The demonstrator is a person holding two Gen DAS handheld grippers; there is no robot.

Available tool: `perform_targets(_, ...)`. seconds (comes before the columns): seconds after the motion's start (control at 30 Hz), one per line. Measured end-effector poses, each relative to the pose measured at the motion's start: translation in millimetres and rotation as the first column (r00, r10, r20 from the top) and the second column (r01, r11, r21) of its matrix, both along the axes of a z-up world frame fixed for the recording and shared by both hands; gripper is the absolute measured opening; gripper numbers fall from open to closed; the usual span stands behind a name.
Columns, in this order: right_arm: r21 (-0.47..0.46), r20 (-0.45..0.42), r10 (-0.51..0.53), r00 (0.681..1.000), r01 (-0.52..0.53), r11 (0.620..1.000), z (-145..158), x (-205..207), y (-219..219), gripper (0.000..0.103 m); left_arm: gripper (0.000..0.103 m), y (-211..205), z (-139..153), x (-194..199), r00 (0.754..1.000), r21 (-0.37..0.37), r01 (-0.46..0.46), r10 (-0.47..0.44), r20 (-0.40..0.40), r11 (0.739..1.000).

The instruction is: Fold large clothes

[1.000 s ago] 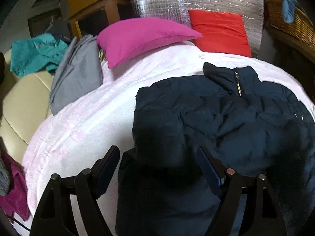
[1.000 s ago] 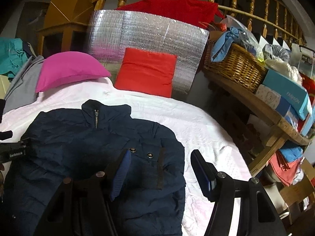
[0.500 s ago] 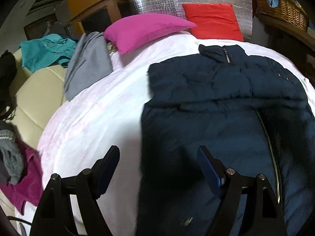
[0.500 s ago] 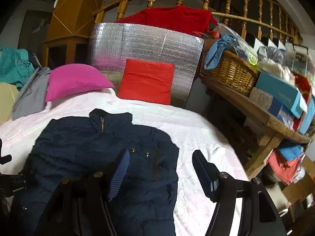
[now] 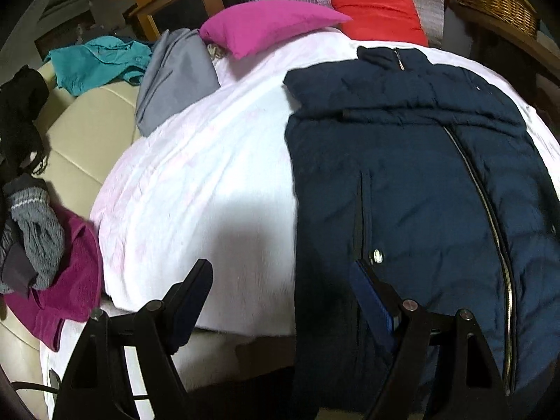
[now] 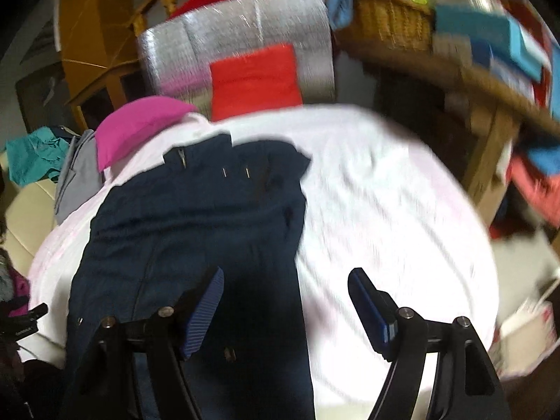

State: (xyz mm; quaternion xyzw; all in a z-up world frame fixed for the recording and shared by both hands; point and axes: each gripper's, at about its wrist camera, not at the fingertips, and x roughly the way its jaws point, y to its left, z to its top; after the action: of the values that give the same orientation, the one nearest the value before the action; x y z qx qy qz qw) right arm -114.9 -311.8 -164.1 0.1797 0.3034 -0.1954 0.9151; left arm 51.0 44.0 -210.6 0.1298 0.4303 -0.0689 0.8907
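Note:
A large navy padded jacket (image 5: 413, 182) lies flat on the white bedsheet (image 5: 210, 182), collar toward the pillows, both sleeves folded across its chest, hem hanging over the near bed edge. It also shows in the right wrist view (image 6: 196, 217), which is blurred. My left gripper (image 5: 280, 290) is open and empty above the jacket's left hem edge. My right gripper (image 6: 285, 297) is open and empty above the jacket's right hem edge.
A pink pillow (image 5: 273, 28) and a red pillow (image 5: 378, 10) lie at the bed head before a silver foil panel (image 6: 238, 42). Grey (image 5: 175, 77) and teal (image 5: 94, 63) clothes sit left, a magenta garment (image 5: 66, 280) near left. A wooden shelf with a basket (image 6: 388, 21) stands right.
Both grippers have pulled back from the folded sleeves toward the near bed edge and now hover over the jacket's hem. The right view has swung and blurred. Both jaws stay open.

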Motion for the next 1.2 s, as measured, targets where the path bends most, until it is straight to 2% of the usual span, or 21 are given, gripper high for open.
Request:
perform_targets(0.17, 0.142, -0.048, -0.020, 0.999, 0.027, 0.989, -43, -26, -23, 0.077, 0.081, 4, -7, -17, 0.999, -0.029, 0.017, -0.018, -0.049, 0.999)
perform_targets(0.37, 0.218, -0.074, -0.047, 0.996, 0.063, 0.974, -69, -49, -38, 0.077, 0.081, -4, -14, -33, 0.997, -0.013, 0.034, -0.035, -0.072, 0.999)
perform_targets(0.53, 0.326, -0.045, 0.006, 0.999, 0.009, 0.945, -82, -61, -40, 0.077, 0.081, -4, -20, -42, 0.992, -0.039, 0.058, -0.062, -0.109, 0.998)
perform_targets(0.7, 0.441, -0.010, 0.052, 0.999, -0.042, 0.896, -105, -69, -37, 0.077, 0.081, 9, -23, -42, 0.990, -0.069, -0.012, 0.002, -0.138, 0.998)
perform_targets(0.77, 0.453, -0.004, 0.056, 0.998, -0.048, 0.890, -110, -70, -37, 0.077, 0.081, 11, -22, -46, 0.991, -0.052, -0.033, 0.026, -0.130, 0.998)
perform_targets(1.03, 0.438, 0.051, 0.104, 0.993, -0.116, 0.892, -111, -70, -34, 0.077, 0.081, 2, -4, -55, 0.995, 0.128, -0.087, 0.094, -0.046, 0.988)
perform_targets(1.2, 0.460, 0.085, 0.074, 0.994, -0.105, 0.882, -112, -90, -45, 0.077, 0.081, -18, -3, -51, 0.996, 0.155, -0.080, 0.083, -0.016, 0.985)
